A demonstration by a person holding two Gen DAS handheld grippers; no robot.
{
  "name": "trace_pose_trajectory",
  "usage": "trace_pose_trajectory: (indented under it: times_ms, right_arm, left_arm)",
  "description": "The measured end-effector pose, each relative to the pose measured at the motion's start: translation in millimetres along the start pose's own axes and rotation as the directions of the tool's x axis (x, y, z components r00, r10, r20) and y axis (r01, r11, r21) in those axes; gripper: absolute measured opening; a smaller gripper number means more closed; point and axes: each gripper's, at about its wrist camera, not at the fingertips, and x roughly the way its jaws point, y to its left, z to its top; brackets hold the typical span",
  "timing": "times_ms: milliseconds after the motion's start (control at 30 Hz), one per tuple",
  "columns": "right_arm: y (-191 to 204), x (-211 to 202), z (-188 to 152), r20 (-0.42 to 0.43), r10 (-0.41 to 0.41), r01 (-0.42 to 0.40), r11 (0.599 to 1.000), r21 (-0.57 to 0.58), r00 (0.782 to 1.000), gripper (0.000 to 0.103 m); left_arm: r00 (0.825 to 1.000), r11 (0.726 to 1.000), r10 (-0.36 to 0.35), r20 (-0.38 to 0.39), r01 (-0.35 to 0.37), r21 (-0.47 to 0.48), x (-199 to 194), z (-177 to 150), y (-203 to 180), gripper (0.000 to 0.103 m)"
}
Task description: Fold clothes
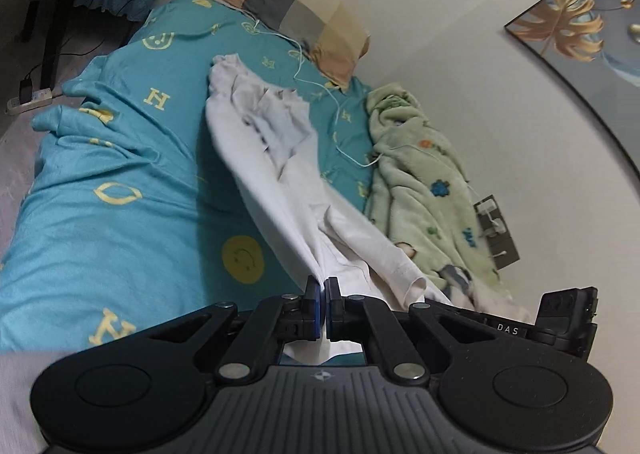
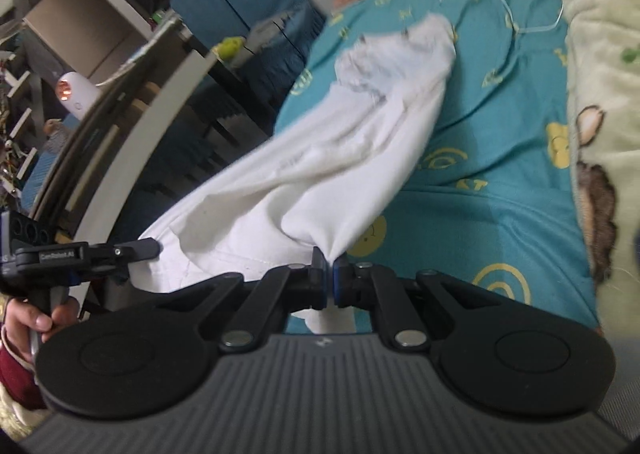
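Note:
A white garment (image 1: 276, 158) stretches from both grippers out across the teal bedspread (image 1: 120, 142), its far end bunched and resting on the bed. My left gripper (image 1: 323, 286) is shut on one near corner of the cloth. In the right wrist view the same white garment (image 2: 340, 158) hangs in the air, and my right gripper (image 2: 327, 262) is shut on its other near corner. The left gripper (image 2: 152, 248) shows at the left edge of that view, held by a hand (image 2: 36, 318), clamping the cloth's hem. The right gripper's body (image 1: 568, 314) appears at the lower right of the left wrist view.
A checked pillow (image 1: 288, 2) lies at the head of the bed. A green fleece blanket (image 1: 424, 182) lies along the wall side, with a white cable (image 1: 340, 110) trailing over the bedspread. A framed picture (image 1: 580, 30) hangs on the wall. Shelves and a blue chair (image 2: 240, 10) stand beside the bed.

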Motion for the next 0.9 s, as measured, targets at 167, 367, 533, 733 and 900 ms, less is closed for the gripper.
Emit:
trace_pose_trajectory:
  times_ms: [167, 367, 533, 733, 900]
  right_arm:
    - [6, -43, -20, 0.063, 0.012, -0.011, 1.0, -0.008, 0.998, 0.006]
    - [-4, -51, -62, 0.044, 0.016, -0.018, 0.999, 0.034, 0.999, 0.006]
    - [-2, -49, -36, 0.08, 0.024, -0.028, 0.998, 0.048, 0.996, 0.006]
    - [-3, -27, 42, 0.152, 0.002, -0.01, 0.999, 0.052, 0.988, 0.006]
    - [-18, 18, 110, 0.201, -0.035, 0.027, 0.999, 0.047, 0.979, 0.007]
  left_arm:
    - [1.0, 0.999, -0.019, -0.005, 0.018, -0.042, -24, -59, 4, 0.001]
    - [0.999, 0.997, -0.033, -0.009, 0.032, -0.075, -21, -92, 19, 0.001]
    - [0.997, 0.995, -0.045, 0.056, 0.05, -0.082, -13, -64, 16, 0.001]
    - [0.983, 0.999, -0.004, 0.185, 0.013, -0.049, 34, 15, 7, 0.001]
    - [0.965, 0.999, 0.041, 0.26, -0.037, -0.02, 96, 85, 12, 0.001]
